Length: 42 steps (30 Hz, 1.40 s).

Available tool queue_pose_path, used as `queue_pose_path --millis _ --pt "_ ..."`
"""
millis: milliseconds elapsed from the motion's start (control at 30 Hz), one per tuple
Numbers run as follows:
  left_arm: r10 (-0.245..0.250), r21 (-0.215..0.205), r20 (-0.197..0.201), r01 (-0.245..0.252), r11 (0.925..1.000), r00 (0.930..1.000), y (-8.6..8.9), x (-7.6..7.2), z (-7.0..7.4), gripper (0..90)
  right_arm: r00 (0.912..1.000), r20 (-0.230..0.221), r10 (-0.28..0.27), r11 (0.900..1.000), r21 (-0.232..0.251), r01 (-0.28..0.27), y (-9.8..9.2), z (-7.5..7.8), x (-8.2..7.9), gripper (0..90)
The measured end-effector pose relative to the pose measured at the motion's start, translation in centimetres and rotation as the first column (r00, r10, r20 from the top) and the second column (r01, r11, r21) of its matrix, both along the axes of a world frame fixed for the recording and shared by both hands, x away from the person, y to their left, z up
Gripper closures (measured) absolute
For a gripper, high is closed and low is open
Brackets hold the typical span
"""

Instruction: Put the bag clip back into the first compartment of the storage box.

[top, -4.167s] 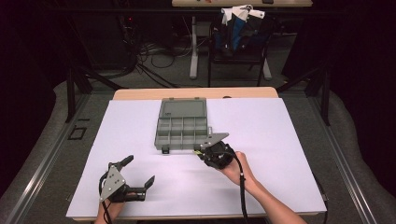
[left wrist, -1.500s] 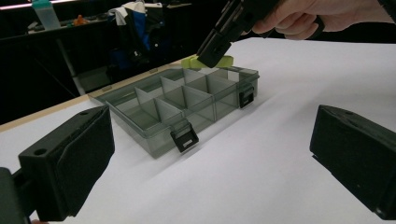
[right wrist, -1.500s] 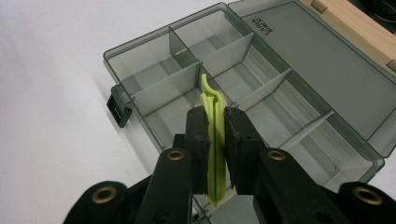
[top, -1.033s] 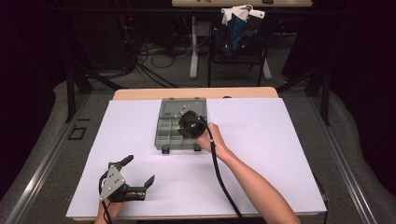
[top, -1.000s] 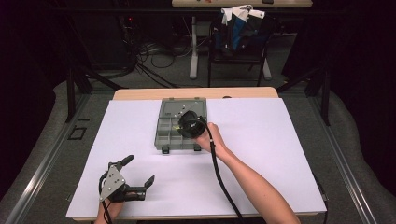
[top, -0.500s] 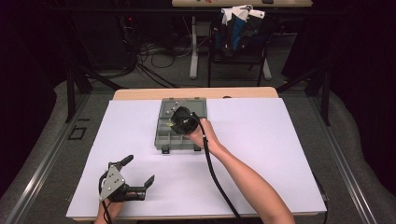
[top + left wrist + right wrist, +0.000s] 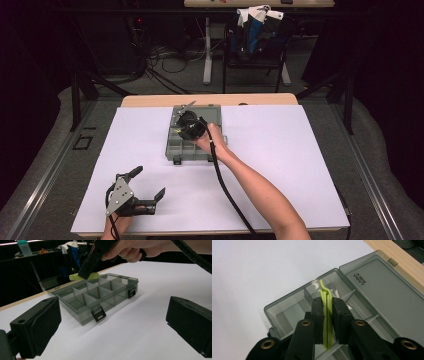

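High view: the right gripper (image 7: 186, 125) has travelled from the near edge of the box (image 7: 210, 150) to its far left corner, while the left gripper (image 7: 145, 191) stays parked on the tabletop (image 7: 300, 160), fingers wide apart and empty

Left gripper view: between its spread fingers, the box sits open, a green clip (image 7: 75, 277) hanging under the right gripper above the far cells

Right gripper view: the fingers are clamped on the clip (image 7: 326, 315), just over a corner cell; likely a drop there comes next
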<state>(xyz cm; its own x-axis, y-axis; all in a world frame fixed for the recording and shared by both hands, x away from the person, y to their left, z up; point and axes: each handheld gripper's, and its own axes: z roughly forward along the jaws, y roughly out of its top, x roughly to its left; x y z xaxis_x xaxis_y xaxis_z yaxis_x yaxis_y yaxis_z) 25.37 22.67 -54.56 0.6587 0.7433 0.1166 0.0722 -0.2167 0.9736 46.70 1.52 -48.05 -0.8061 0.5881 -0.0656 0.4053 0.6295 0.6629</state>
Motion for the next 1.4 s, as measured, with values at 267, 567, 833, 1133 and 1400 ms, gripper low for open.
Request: queue_pose_path --millis 267,567,833,1133,1400 --pt "0.0 0.001 0.0 0.0 1.0 1.0 0.0 0.0 0.0 0.0 0.9994 -0.023 -0.025 1.0 -0.006 0.024 0.6 -0.5 0.7 80.4" --pt "-0.003 0.001 0.001 0.003 1.0 1.0 0.0 0.0 0.0 0.0 0.9976 -0.04 -0.056 0.998 0.002 0.056 1.3 -0.9 1.5 80.2" --pt "-0.003 0.0 0.001 0.003 1.0 1.0 0.0 0.0 0.0 0.0 0.9965 -0.044 -0.07 0.997 -0.013 0.07 2.0 -1.3 2.0 80.2" --pt "-0.004 -0.002 0.001 0.004 1.0 1.0 0.0 0.0 0.0 0.0 0.9945 -0.054 -0.09 0.996 -0.025 0.089 3.0 -1.4 2.4 75.6" --pt "-0.005 -0.001 0.003 0.005 1.0 1.0 0.0 -0.1 0.1 0.0 0.994 -0.073 -0.082 0.997 0.007 0.083 2.0 -1.1 2.1 52.0"
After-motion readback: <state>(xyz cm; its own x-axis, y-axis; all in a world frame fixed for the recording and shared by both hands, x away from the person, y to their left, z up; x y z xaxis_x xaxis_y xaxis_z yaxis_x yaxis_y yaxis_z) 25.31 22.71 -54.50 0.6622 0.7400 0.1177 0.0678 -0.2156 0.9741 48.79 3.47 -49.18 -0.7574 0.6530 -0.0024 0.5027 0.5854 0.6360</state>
